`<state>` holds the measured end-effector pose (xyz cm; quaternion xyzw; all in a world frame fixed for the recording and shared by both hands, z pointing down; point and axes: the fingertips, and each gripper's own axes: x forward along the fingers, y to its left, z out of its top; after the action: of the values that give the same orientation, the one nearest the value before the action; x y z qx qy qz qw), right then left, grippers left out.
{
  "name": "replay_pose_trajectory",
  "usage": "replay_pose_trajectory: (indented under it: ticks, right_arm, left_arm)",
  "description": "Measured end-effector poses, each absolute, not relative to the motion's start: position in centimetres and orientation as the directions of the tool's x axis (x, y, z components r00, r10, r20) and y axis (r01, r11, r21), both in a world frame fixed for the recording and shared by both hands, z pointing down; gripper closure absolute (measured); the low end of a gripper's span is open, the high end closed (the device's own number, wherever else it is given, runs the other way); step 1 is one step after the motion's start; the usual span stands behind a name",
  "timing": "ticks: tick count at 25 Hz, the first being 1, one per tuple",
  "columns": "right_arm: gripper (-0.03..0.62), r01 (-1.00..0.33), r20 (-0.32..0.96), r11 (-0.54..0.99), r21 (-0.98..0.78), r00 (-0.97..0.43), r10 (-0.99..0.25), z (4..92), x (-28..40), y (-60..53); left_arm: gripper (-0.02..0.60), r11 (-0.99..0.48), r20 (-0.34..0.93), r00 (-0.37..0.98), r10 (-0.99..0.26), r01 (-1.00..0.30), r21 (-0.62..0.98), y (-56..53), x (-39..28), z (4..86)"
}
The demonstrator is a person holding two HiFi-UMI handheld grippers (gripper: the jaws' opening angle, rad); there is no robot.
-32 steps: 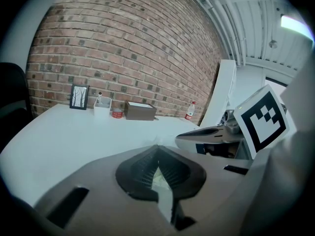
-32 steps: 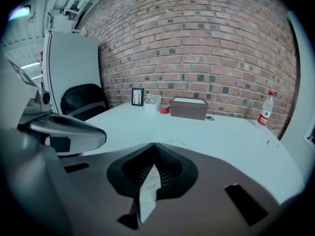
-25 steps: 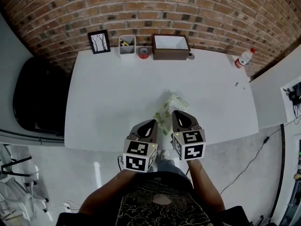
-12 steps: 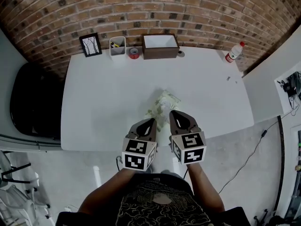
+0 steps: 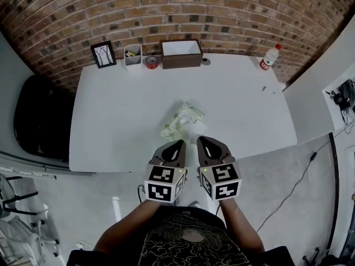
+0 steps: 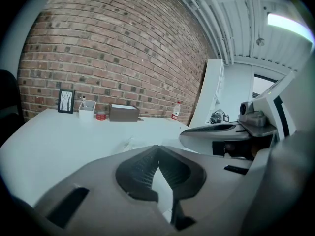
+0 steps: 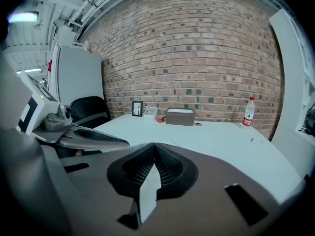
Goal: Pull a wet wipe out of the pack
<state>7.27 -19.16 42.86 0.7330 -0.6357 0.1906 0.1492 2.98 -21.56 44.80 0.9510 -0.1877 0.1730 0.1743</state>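
The wet wipe pack (image 5: 181, 120), pale green and white and crumpled, lies on the white table (image 5: 122, 110) a little in front of its middle. Both grippers hover side by side over the table's near edge, short of the pack and apart from it. My left gripper (image 5: 180, 143) has its jaws closed together with nothing between them, and so does my right gripper (image 5: 200, 139). In the left gripper view the shut jaw tips (image 6: 157, 147) point over the table, and part of the pack (image 6: 129, 143) shows just past them. The right gripper view shows its shut tips (image 7: 155, 144) aimed at the far wall.
Along the brick wall stand a picture frame (image 5: 103, 55), a white pen holder (image 5: 132, 54), a red tape roll (image 5: 151, 64) and a brown box (image 5: 181, 54). A water bottle (image 5: 268, 57) is at the far right corner. A black chair (image 5: 39, 115) sits left of the table.
Both grippers have drawn back from over the pack to the table's near edge, still shut. The pack now lies clear ahead of them.
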Motion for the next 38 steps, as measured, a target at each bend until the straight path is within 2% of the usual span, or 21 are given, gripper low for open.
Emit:
replay_pose_trajectory:
  ticks: [25,38]
  right_arm:
    - [0.577,-0.999,0.425,-0.031,-0.041,0.011,-0.905,42.6,3.9,-9.7]
    - [0.577,-0.999,0.405,-0.009,-0.031,-0.004,-0.914,42.6,2.8,-6.5]
  left_arm:
    - [0.571,-0.823,0.369,0.828,-0.423,-0.521,0.225,-11.9,0.1,42.9]
    - [0.571,-0.812,0.374,0.814,-0.445,-0.543,0.216,-8.4,-1.1,43.4]
